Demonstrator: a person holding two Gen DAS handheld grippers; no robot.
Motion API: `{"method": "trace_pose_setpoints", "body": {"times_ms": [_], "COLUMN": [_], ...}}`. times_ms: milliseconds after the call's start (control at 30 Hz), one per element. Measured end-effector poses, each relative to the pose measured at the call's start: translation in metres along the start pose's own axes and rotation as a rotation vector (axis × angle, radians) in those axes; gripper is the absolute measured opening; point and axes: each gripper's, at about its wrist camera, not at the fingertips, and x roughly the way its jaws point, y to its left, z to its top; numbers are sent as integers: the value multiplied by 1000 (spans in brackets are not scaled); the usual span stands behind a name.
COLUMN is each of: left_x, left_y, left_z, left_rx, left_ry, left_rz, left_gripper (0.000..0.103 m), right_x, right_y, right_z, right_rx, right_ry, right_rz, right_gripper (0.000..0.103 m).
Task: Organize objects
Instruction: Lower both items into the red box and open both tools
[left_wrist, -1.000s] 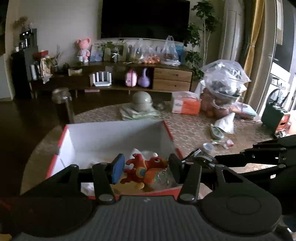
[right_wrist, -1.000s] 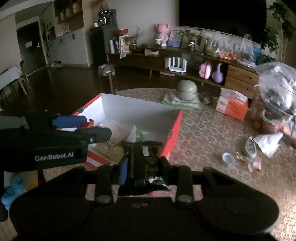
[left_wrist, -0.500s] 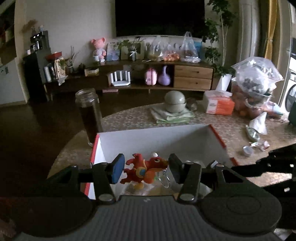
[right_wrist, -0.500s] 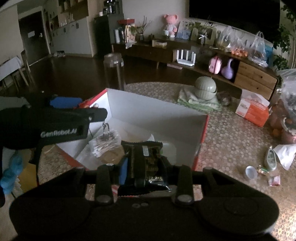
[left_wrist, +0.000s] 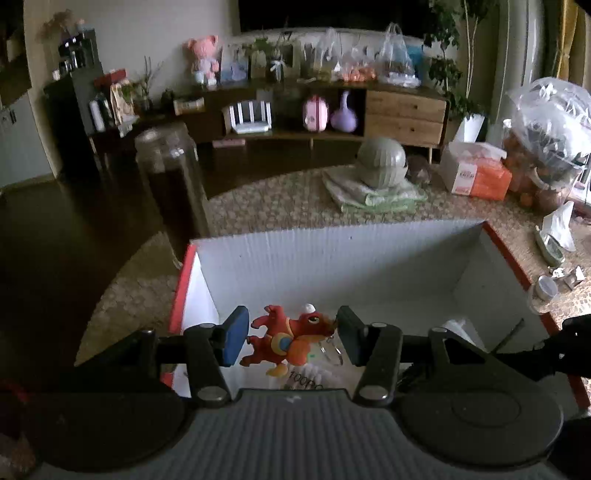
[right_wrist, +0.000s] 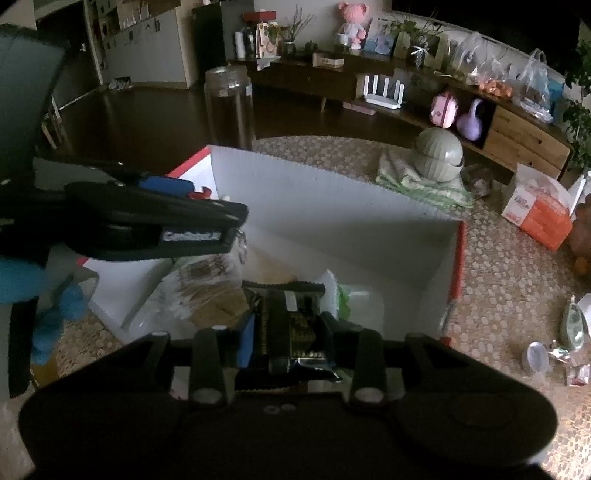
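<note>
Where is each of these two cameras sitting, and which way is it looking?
Left wrist: sits on the left gripper, looking forward and down past the red dragon toy it clamps into the white box.
Right wrist: sits on the right gripper, which grips a dark snack packet; the left gripper shows too.
Shared: box, tall jar, grey dome.

One box (left_wrist: 332, 254), two held items

Tall dark jar (left_wrist: 170, 184) beside the table edge, pink plush (left_wrist: 203, 55) on the sideboard (left_wrist: 406, 110).
</note>
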Motion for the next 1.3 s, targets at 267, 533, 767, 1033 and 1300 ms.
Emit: {"method": "trace_pose_setpoints", "body": {"times_ms": [267, 533, 767, 1033, 1300], "left_x": [25, 37, 41, 30, 2], "left_y": [0, 0, -2, -4, -2], "left_z": [0, 0, -1, -4, -1], "left_rx": [-5, 5, 12, -7, -50], "left_ry": [67, 142, 177, 149, 100], "left_rz": [-8, -17, -16, -4, -20], "left_gripper": [52, 52, 52, 75, 75], "right_x": [21, 30, 31, 20, -1], "right_y": [2, 5, 1, 1, 2], "right_z": [1, -1, -1, -6, -10], "right_rx": [-5, -15, 12, 12, 3], "right_ry": [25, 37, 50, 43, 17], "right_rz": [5, 16, 28, 39, 35], "right_gripper": [36, 39, 41, 49, 53]}}
